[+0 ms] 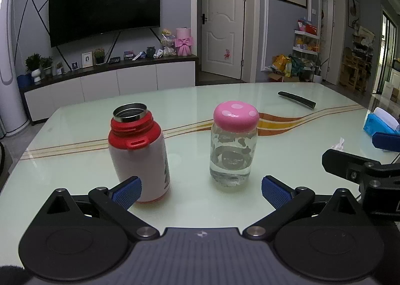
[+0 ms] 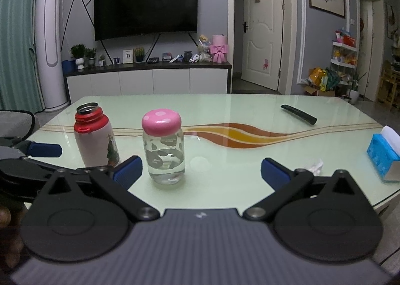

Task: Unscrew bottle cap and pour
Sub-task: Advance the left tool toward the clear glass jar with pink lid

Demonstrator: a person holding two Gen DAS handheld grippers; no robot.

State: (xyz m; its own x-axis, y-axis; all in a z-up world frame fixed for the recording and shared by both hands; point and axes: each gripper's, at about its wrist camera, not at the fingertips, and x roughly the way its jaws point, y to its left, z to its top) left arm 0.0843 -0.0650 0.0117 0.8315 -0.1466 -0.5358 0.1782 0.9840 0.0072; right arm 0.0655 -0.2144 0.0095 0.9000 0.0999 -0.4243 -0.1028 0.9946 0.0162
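Note:
A clear glass bottle [image 1: 233,157] with a pink dotted cap [image 1: 236,117] stands upright on the glass table [image 1: 287,160]; the cap is on. Left of it stands a white flask with a red neck [image 1: 138,152], its mouth open and uncapped. My left gripper [image 1: 201,191] is open and empty, just in front of both; its left pad overlaps the flask's base in view. In the right wrist view the bottle [image 2: 166,157], its cap [image 2: 161,121] and the flask [image 2: 95,138] stand left of centre. My right gripper [image 2: 201,171] is open and empty, to the bottle's right.
A black remote [image 1: 297,99] lies at the far right of the table, also in the right wrist view [image 2: 298,114]. A blue tissue box [image 2: 383,157] and a crumpled tissue [image 2: 315,167] sit near the right edge. A TV cabinet [image 2: 150,80] stands beyond the table.

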